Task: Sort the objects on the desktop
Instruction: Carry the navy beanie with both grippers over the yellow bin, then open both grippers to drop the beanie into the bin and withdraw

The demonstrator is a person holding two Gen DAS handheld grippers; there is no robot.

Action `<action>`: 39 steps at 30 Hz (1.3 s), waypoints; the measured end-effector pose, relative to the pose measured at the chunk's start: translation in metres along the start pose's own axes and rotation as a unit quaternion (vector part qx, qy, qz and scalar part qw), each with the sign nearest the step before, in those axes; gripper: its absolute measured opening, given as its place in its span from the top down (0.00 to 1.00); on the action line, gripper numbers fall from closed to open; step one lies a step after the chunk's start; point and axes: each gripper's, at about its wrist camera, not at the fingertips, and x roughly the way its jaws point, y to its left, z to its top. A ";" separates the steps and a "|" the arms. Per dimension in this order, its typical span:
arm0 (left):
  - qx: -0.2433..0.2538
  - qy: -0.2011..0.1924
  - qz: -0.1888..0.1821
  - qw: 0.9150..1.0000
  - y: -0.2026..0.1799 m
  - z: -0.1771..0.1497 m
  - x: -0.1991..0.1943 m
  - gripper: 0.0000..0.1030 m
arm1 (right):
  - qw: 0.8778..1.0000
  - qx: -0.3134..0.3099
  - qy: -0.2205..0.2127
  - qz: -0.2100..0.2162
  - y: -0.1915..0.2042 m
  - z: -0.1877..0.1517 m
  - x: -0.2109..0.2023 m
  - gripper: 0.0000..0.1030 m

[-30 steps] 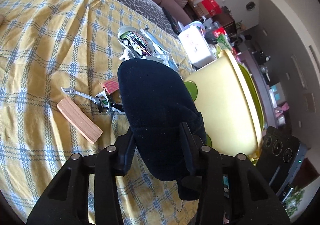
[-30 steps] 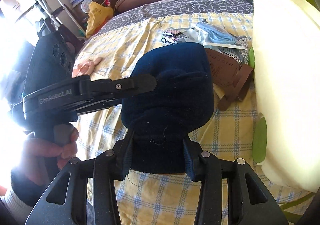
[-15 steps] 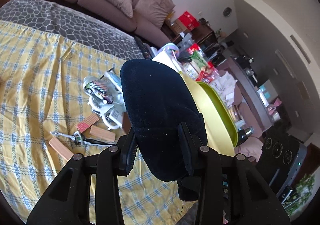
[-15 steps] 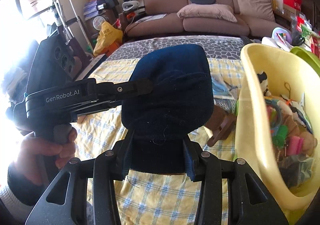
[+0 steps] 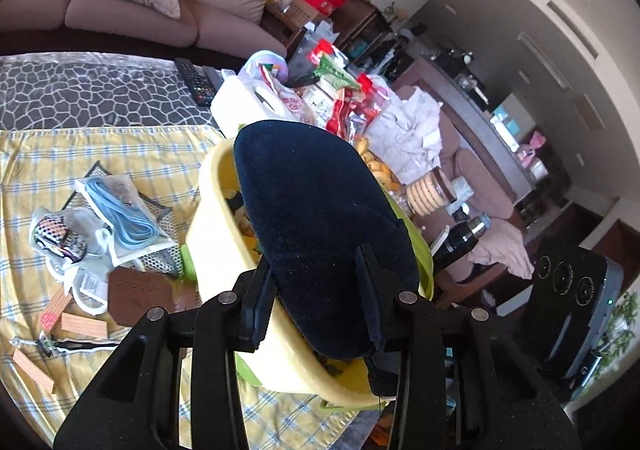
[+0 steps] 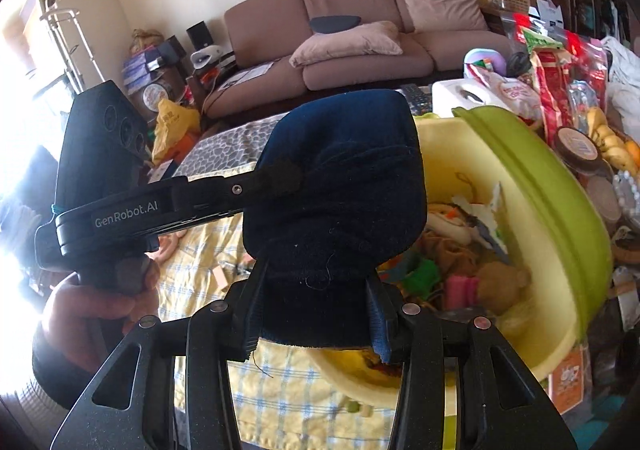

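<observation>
Both grippers hold one dark navy slipper (image 5: 316,226), which also shows in the right wrist view (image 6: 340,186). My left gripper (image 5: 316,298) is shut on one end. My right gripper (image 6: 312,310) is shut on the other end. The left gripper's finger (image 6: 224,194) crosses the slipper from the left in the right wrist view. The slipper hangs above the rim of a yellow tub (image 5: 212,234) with a green lid (image 6: 540,186). The tub (image 6: 560,346) holds several small toys and soft items.
On the yellow checked cloth (image 5: 48,154) lie a bagged blue cable (image 5: 124,218), a bagged toy car (image 5: 60,238), a brown leather pouch (image 5: 140,290) and wooden blocks (image 5: 84,324). Snack packs (image 6: 556,62), a white tissue box (image 5: 248,102) and a black flask (image 5: 460,238) crowd behind the tub.
Both grippers have lifted the slipper from low over the cloth and carried it right, over the tub's rim. The tub's inside now shows.
</observation>
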 end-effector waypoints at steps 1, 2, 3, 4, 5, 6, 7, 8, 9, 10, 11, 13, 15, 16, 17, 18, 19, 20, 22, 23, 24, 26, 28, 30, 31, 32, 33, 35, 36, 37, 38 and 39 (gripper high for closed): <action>0.003 0.006 0.001 1.000 -0.006 0.001 0.007 0.66 | 1.000 0.006 0.004 -0.003 -0.008 0.001 -0.002 0.57; 0.007 0.013 0.004 1.000 -0.011 0.000 0.015 0.66 | 1.000 0.013 0.008 -0.004 -0.015 0.002 -0.003 0.57; 0.009 0.019 0.008 1.000 -0.014 0.001 0.022 0.65 | 1.000 0.021 0.013 -0.003 -0.023 0.002 -0.003 0.57; 0.010 0.023 0.012 1.000 -0.017 0.000 0.027 0.65 | 0.999 0.028 0.018 -0.001 -0.031 0.002 -0.003 0.57; 0.010 0.027 0.018 0.999 -0.019 0.000 0.031 0.65 | 0.999 0.034 0.023 0.002 -0.037 0.002 -0.002 0.57; 0.011 0.027 0.022 0.999 -0.020 -0.001 0.032 0.65 | 0.999 0.037 0.028 0.005 -0.041 0.002 -0.001 0.57; 0.011 0.024 0.027 0.999 -0.022 -0.002 0.032 0.65 | 0.999 0.039 0.032 0.010 -0.045 0.002 -0.001 0.57; 0.012 0.023 0.032 0.999 -0.022 -0.004 0.031 0.65 | 0.998 0.040 0.035 0.016 -0.049 0.001 0.000 0.57; 0.013 0.023 0.036 0.999 -0.022 -0.004 0.030 0.65 | 0.998 0.040 0.038 0.021 -0.051 0.002 0.002 0.57; 0.014 0.023 0.042 0.999 -0.023 -0.005 0.029 0.65 | 0.998 0.039 0.041 0.025 -0.052 0.002 0.003 0.57; 0.016 0.023 0.047 0.999 -0.024 -0.005 0.028 0.65 | 0.998 0.039 0.043 0.028 -0.053 0.002 0.004 0.57; 0.023 0.024 0.058 0.998 -0.025 -0.007 0.025 0.64 | 0.997 0.040 0.047 0.035 -0.051 0.001 0.005 0.57; 0.025 0.022 0.063 0.997 -0.025 -0.011 0.021 0.64 | 0.997 0.035 0.048 0.040 -0.048 0.000 0.004 0.57; 0.026 0.024 0.066 0.997 -0.024 -0.011 0.021 0.64 | 0.997 0.031 0.051 0.041 -0.046 0.000 0.004 0.57; 0.028 0.027 0.070 0.997 -0.023 -0.011 0.023 0.64 | 0.997 0.031 0.053 0.041 -0.045 -0.001 0.005 0.57; 0.030 0.031 0.073 0.996 -0.024 -0.011 0.026 0.64 | 0.997 0.033 0.056 0.040 -0.046 -0.001 0.007 0.57; 0.033 0.036 0.076 0.996 -0.025 -0.010 0.029 0.64 | 0.997 0.035 0.058 0.037 -0.048 -0.001 0.008 0.57; 0.039 0.039 0.080 0.995 -0.027 -0.008 0.033 0.64 | 0.997 0.038 0.059 0.033 -0.049 -0.001 0.009 0.57; 0.050 0.051 0.087 0.994 -0.033 -0.004 0.041 0.64 | 0.997 0.050 0.059 0.028 -0.054 -0.001 0.009 0.57; 0.055 0.058 0.091 0.993 -0.036 -0.002 0.045 0.63 | 0.997 0.054 0.059 0.023 -0.055 -0.001 0.008 0.57; 0.062 0.063 0.096 0.991 -0.039 0.000 0.050 0.62 | 0.997 0.056 0.058 0.015 -0.057 0.000 0.007 0.57; 0.079 0.074 0.107 0.988 -0.047 0.003 0.060 0.61 | 0.997 0.053 0.057 -0.004 -0.059 0.001 0.006 0.57; 0.090 0.080 0.116 0.986 -0.053 0.005 0.069 0.61 | 0.997 0.053 0.053 -0.023 -0.061 0.001 0.005 0.57; 0.097 0.087 0.123 0.984 -0.057 0.005 0.078 0.59 | 0.996 0.048 0.051 -0.052 -0.060 0.000 0.007 0.57; 0.098 0.092 0.127 0.983 -0.058 0.004 0.082 0.58 | 0.996 0.042 0.050 -0.067 -0.060 -0.001 0.008 0.57; 0.102 0.095 0.134 0.981 -0.059 0.003 0.086 0.56 | 0.994 0.036 0.051 -0.088 -0.059 -0.001 0.010 0.57; 0.112 0.095 0.143 0.979 -0.062 0.002 0.089 0.55 | 0.992 0.032 0.053 -0.107 -0.060 -0.002 0.012 0.56; 0.127 0.098 0.152 0.975 -0.067 -0.002 0.092 0.50 | 0.988 0.028 0.056 -0.140 -0.061 -0.004 0.018 0.56; 0.131 0.098 0.151 0.975 -0.068 -0.004 0.092 0.45 | 0.986 0.027 0.058 -0.152 -0.063 -0.005 0.021 0.56; 0.135 0.097 0.149 0.975 -0.070 -0.006 0.091 0.44 | 0.985 0.029 0.058 -0.158 -0.066 -0.006 0.023 0.55; 0.139 0.095 0.150 0.974 -0.071 -0.008 0.089 0.42 | 0.986 0.033 0.055 -0.157 -0.069 -0.006 0.023 0.54; 0.143 0.092 0.151 0.974 -0.071 -0.009 0.086 0.40 | 0.986 0.035 0.052 -0.157 -0.070 -0.007 0.022 0.52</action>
